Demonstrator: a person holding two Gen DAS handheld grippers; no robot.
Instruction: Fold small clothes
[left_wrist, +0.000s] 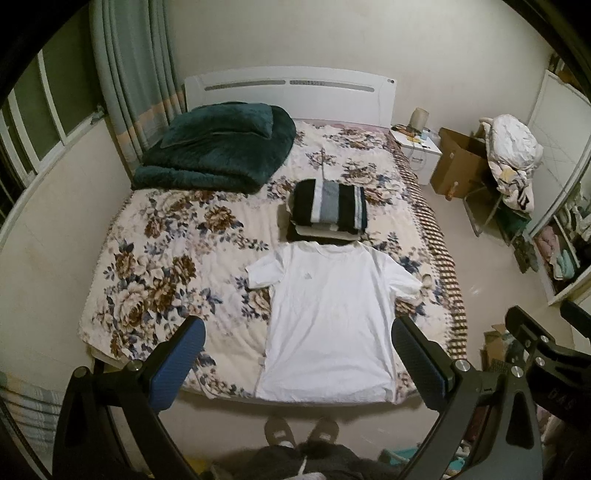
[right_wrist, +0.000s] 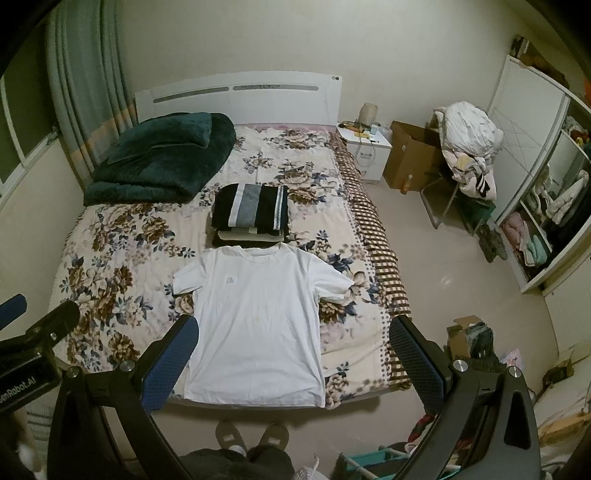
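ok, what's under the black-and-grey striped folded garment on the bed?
The black-and-grey striped folded garment tops a stack: cream and dark folded layers show at its front edge. How many pieces, and what they are, is covered.

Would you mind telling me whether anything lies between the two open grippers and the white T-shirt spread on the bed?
Nothing visible does. The white T-shirt lies flat on the floral bedspread, and the left gripper and right gripper hang open above its near end. The folded stack sits beyond the collar.

On the bed (left_wrist: 155, 258) you have one white T-shirt (left_wrist: 328, 314), one folded stack (left_wrist: 328, 208) beyond it, one green blanket (left_wrist: 218, 147).
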